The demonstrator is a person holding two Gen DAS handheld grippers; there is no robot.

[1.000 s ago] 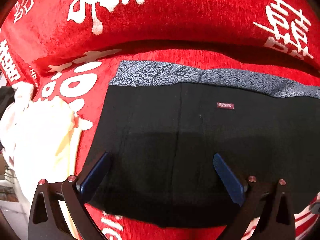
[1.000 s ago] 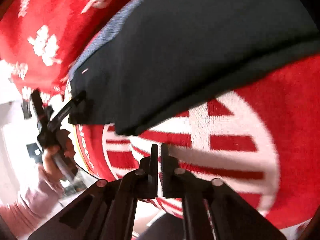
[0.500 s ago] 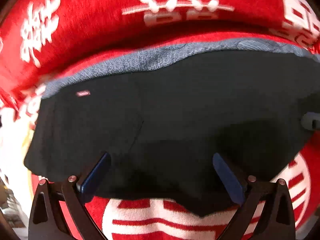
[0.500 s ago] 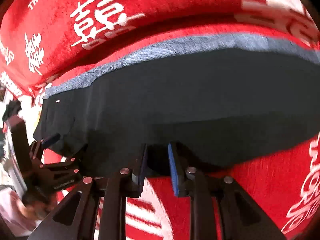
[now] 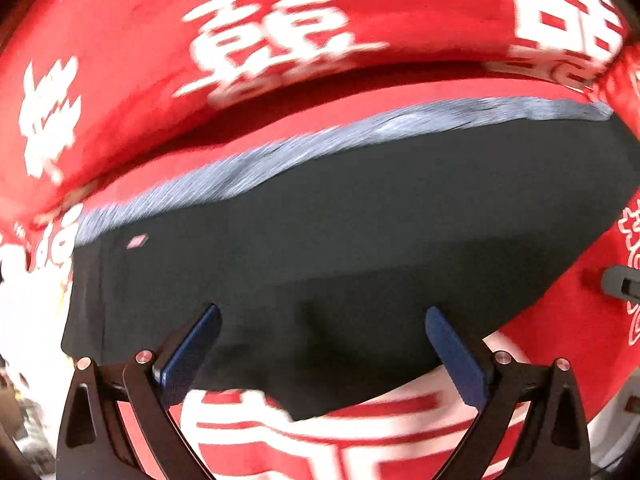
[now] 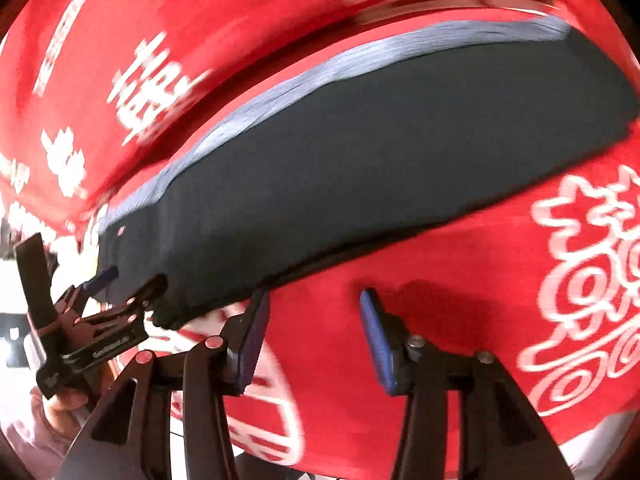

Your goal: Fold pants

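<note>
The black pants (image 5: 360, 240) with a grey waistband (image 5: 320, 148) lie folded and flat on the red blanket (image 5: 280, 8). My left gripper (image 5: 322, 320) hangs open just above their near edge, with nothing pinched. In the right wrist view the pants (image 6: 380, 160) stretch from lower left to upper right. My right gripper (image 6: 316, 300) is beside their near edge, over bare red cloth. Its jaws are opening and nothing is between them. The left gripper (image 6: 132, 280) shows there at the pants' near left corner. The right gripper's tip (image 5: 622, 286) shows at the far right edge.
The red blanket (image 6: 520, 280) with white characters covers the whole surface and rises in a thick fold (image 5: 160, 80) behind the pants. A white cloth (image 5: 24, 300) lies at the left edge. A hand and a pink sleeve (image 6: 48, 412) hold the left gripper.
My right gripper went from shut to open and now stands clear of the pants' edge. My left gripper slid to the right along the pants and stayed open.
</note>
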